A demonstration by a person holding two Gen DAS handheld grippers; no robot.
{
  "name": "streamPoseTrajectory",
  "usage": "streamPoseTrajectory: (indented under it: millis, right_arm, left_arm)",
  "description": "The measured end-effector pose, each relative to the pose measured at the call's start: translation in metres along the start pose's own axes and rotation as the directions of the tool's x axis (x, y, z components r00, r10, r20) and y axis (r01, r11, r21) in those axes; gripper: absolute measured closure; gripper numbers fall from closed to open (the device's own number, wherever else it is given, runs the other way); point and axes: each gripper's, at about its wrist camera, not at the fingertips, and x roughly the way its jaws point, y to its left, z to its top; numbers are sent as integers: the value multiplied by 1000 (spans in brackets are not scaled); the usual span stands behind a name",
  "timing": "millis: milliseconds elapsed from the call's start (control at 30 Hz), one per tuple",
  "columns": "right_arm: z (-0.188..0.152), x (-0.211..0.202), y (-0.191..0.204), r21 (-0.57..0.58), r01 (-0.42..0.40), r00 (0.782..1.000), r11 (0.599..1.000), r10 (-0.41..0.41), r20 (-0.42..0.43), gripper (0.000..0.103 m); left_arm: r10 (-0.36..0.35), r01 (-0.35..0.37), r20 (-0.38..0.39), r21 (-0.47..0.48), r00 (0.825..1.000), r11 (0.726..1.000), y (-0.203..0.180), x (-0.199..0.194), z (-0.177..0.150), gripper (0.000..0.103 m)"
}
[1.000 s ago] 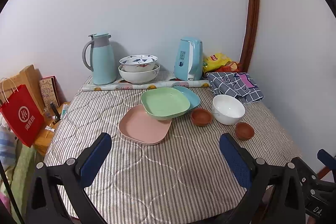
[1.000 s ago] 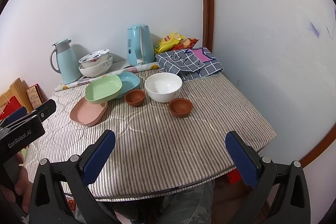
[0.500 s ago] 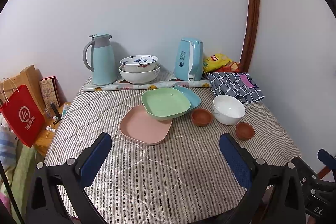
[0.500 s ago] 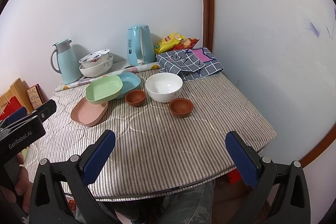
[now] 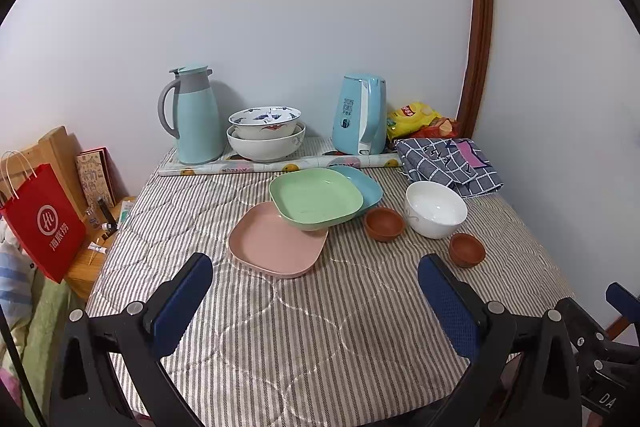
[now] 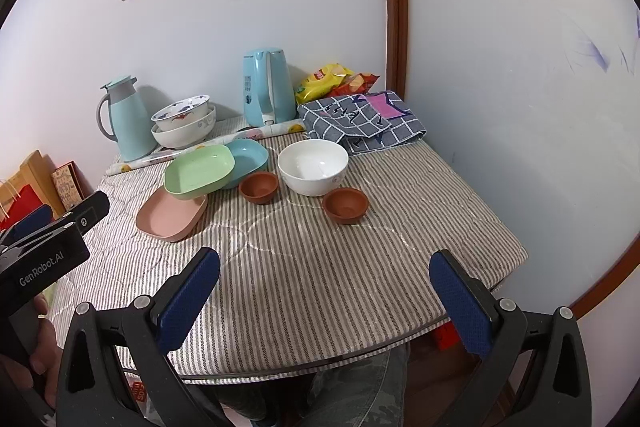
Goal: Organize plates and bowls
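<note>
In the left wrist view, a shallow square pink plastic plate (image 5: pixel 276 241) lies at the centre of the frame. A deeper square green plastic plate (image 5: pixel 316 198) overlaps its upper right corner, and a square blue plastic plate (image 5: pixel 366 183) shows from under the green one's right edge. To the right sit a small brown clay bowl (image 5: pixel 383 223), then a round white ceramic bowl (image 5: pixel 436 209), then a second small brown clay bowl (image 5: pixel 466 249) at the lower right of the white one, all apart from each other. Higher in the frame, two nested white ceramic bowls with painted patterns (image 5: pixel 266 133) stand between a pale blue thermos jug (image 5: pixel 194 115) and a pale blue electric kettle (image 5: pixel 362 115).

The surface (image 5: pixel 312 327) is covered in a grey striped quilted cloth and set into a corner of plain pale walls. A red paper bag (image 5: pixel 44 223) stands at the left edge, a folded checked cloth (image 5: pixel 448 161) lies at the right.

The left gripper (image 5: pixel 316 301) fills the bottom of its view, jaws spread wide with nothing between them. The right gripper (image 6: pixel 324 297) stands the same way in its own view, jaws apart and empty, over the near edge of the surface. Against the frames a second ago, nothing on the surface has shifted and both grippers hold the same pose.
</note>
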Motion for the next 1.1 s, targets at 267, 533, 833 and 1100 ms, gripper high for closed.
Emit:
streamPoseTrajectory:
  millis: [267,533,833,1100]
  right_arm:
    - [2,-1,1,1,-2,1000,1000,2,4,0]
    - [4,3,2,0,-16,1000,1000,16,2,0]
    - [10,17,-1,20,-46,999,999,46,3,0]
    - [16,46,-2,40,-30,999,999,31,-39,0]
  left_arm:
    - [0,0,4,2,1000,1000,0,2,1,0]
    - [-6,6,-16,4,1000,1000,-1,13,-1,0]
    - [-8,8,-27,2,1000,1000,3,24,6,0]
    - [5,-7,-73,-23,997,1000,16,53,15,0]
